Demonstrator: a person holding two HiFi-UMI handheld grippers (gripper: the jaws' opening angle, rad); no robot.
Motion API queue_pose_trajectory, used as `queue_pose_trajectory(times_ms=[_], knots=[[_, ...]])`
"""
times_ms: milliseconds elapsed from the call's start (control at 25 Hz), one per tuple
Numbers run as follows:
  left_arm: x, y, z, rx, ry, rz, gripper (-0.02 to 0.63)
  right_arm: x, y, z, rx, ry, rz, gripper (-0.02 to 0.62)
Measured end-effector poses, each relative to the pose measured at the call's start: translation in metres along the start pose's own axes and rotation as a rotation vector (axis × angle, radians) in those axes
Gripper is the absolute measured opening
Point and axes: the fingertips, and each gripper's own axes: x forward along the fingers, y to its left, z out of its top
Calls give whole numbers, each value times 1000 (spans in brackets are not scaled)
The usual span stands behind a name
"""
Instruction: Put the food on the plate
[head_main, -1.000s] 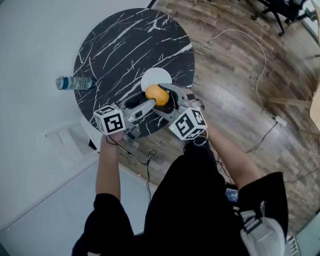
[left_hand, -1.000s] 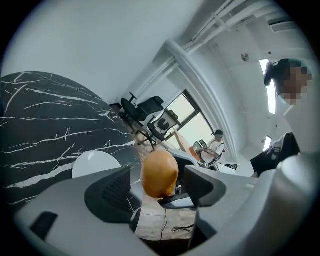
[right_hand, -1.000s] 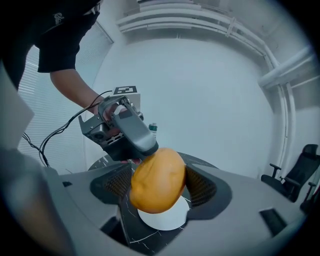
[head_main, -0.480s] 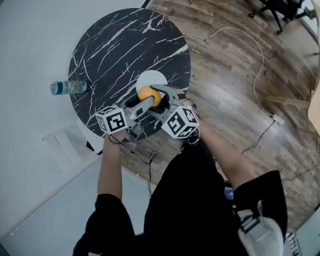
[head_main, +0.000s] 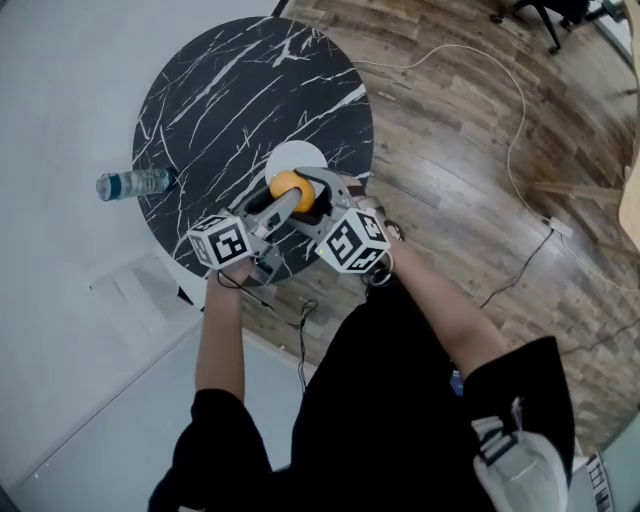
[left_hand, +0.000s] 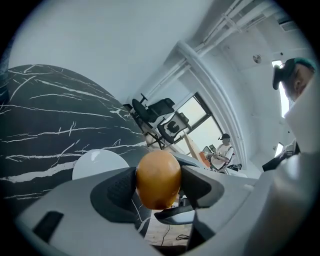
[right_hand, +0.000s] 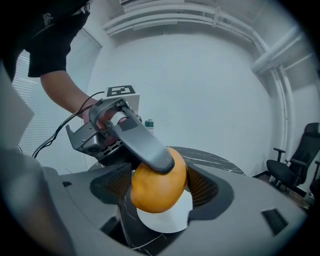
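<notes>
Head view: left tool (head_main: 288, 197) closing on orange (head_main: 287, 182) in right tool (head_main: 304, 191)

black short-sleeved shirt (head_main: 390, 400), white marker cubes (head_main: 219, 242) with black squares.

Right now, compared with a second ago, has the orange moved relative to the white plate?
Yes, a little. In the head view the orange has edged up the picture, slightly farther over the near edge of the white plate on the table.

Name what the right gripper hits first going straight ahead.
Probably the left gripper, whose jaws have just been closing on the orange held by the right gripper; the plate lies beyond.
</notes>
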Motion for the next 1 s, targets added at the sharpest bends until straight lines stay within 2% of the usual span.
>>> queue_pose_trajectory(times_ms=[160, 280, 360, 480, 520, 600, 640, 840, 1000], knots=[[-1, 2, 6, -4, -23, 18, 279, -3, -4, -5, 26, 17, -31, 333], [-5, 9, 10, 35, -31, 80, 279, -10, -7, -14, 65, 34, -56, 333], [-9, 16, 12, 97, -17, 155, 279, -15, -6, -23, 104, 52, -63, 333], [-16, 26, 16, 261, 14, 285, 279, -22, -2, -37, 189, 96, -25, 331], [-16, 27, 18, 315, 23, 316, 279, -25, -2, -40, 208, 104, -24, 290], [-16, 26, 20, 400, 42, 361, 279, -31, -7, -44, 220, 106, -45, 82], [-15, 25, 21, 434, 49, 381, 279, -34, -9, -45, 220, 109, -56, 15], [-15, 30, 28, 579, 66, 508, 279, -38, -28, -58, 209, 160, -148, -3], [-19, 39, 31, 733, 69, 645, 279, -43, -29, -58, 236, 151, -156, -3]])
